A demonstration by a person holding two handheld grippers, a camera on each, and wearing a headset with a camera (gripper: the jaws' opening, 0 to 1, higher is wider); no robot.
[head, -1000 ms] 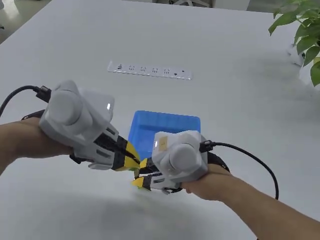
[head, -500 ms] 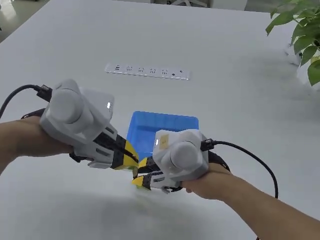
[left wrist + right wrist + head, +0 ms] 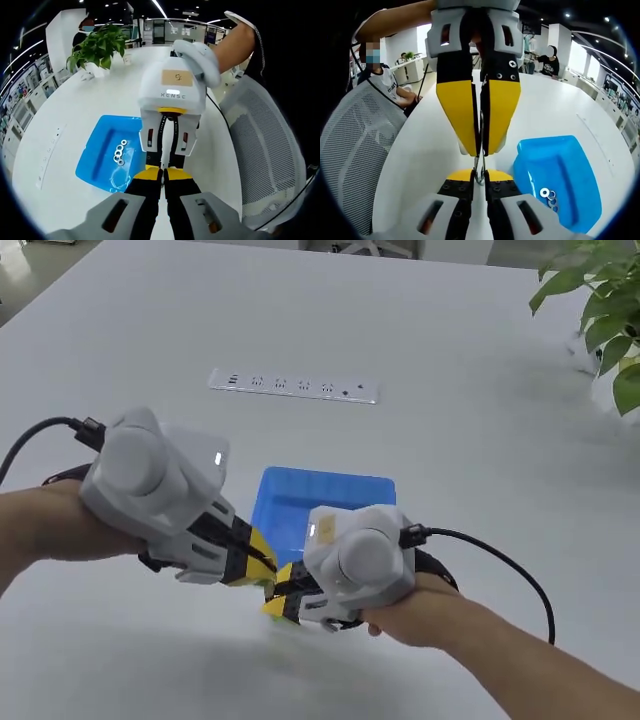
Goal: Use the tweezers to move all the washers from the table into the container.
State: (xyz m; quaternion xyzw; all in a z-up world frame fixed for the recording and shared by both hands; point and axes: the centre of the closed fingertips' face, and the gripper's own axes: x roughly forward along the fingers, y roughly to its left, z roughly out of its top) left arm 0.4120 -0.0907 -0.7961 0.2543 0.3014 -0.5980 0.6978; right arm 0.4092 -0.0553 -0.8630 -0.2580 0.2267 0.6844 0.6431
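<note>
The blue container lies on the white table just beyond both grippers. Several washers rest inside it, also seen as washers in the right gripper view. My left gripper and my right gripper meet tip to tip at the container's near edge. The thin metal tweezers run between them. The left gripper's yellow jaws are closed on the tweezers, and the right gripper pinches their looped end. In the left gripper view the left gripper is shut, facing the right gripper's body.
A white power strip lies farther back on the table. A potted plant stands at the right edge. A mesh chair stands beside the table, and a seated person is behind.
</note>
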